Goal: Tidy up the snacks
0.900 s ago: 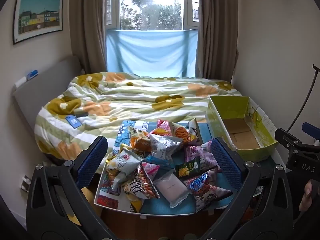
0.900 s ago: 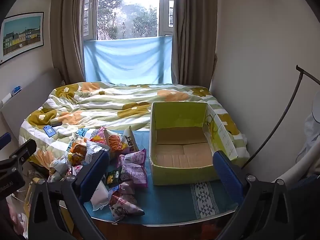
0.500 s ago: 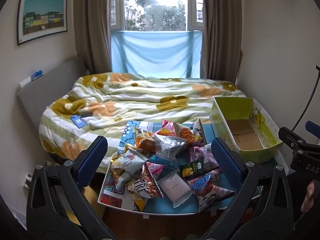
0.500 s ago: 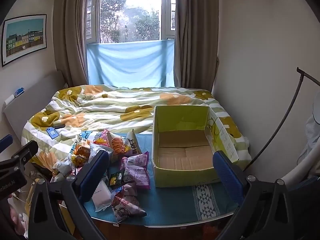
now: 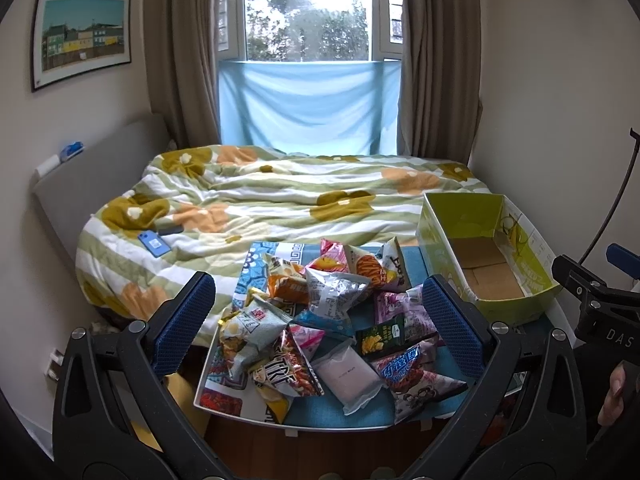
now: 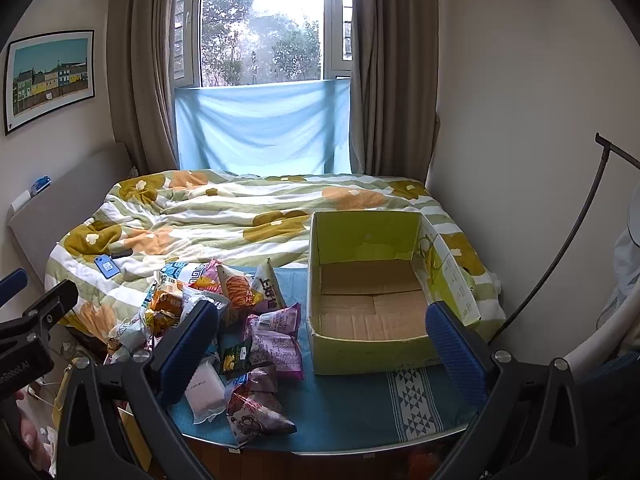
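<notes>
A heap of snack packets [image 5: 320,320] lies on a blue-clothed table [image 5: 332,412]; it also shows in the right wrist view [image 6: 240,320]. An empty green cardboard box [image 6: 368,344] stands to their right, also seen in the left wrist view [image 5: 486,252]. My left gripper [image 5: 318,324] is open and empty, held back from the table above the heap. My right gripper [image 6: 322,344] is open and empty, facing the box's front wall. A white packet [image 5: 348,376] and a small dark green packet [image 5: 382,338] lie near the front of the heap.
A bed with a flowered quilt [image 5: 280,200] lies behind the table, with a blue phone [image 5: 154,243] on it. A wall and a black stand rod [image 6: 560,248] are at the right. The table's front edge [image 6: 320,448] is close below the grippers.
Both grippers have drawn back and tilted slightly, so table, snacks and box sit a little lower and farther. Both grippers stay open.
</notes>
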`<action>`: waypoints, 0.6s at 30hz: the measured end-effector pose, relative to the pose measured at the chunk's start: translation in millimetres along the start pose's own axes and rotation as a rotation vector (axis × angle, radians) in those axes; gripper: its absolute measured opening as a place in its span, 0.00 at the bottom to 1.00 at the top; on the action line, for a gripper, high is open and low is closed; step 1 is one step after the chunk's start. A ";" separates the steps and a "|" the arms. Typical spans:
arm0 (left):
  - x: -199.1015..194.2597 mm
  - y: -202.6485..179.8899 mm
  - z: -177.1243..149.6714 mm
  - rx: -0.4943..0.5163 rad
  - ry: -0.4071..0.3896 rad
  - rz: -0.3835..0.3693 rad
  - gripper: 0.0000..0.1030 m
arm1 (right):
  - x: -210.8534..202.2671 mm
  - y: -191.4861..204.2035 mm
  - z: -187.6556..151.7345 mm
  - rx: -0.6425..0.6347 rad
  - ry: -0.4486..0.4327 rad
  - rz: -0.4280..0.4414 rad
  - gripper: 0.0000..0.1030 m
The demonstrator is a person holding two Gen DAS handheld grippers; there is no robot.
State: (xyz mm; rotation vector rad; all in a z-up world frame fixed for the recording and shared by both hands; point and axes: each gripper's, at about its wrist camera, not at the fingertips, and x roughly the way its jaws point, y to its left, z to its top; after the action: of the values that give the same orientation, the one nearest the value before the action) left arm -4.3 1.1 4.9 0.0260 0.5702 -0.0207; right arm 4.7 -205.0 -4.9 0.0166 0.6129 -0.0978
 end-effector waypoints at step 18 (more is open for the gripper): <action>5.3 -1.9 0.5 0.003 0.008 -0.005 1.00 | 5.0 0.8 -3.3 -0.002 0.006 -0.010 1.00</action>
State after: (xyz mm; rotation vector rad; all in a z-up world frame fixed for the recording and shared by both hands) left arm 0.4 -0.8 2.4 0.0277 0.5787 -0.0266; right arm 6.9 -204.5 -10.5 0.0123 0.6188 -0.1067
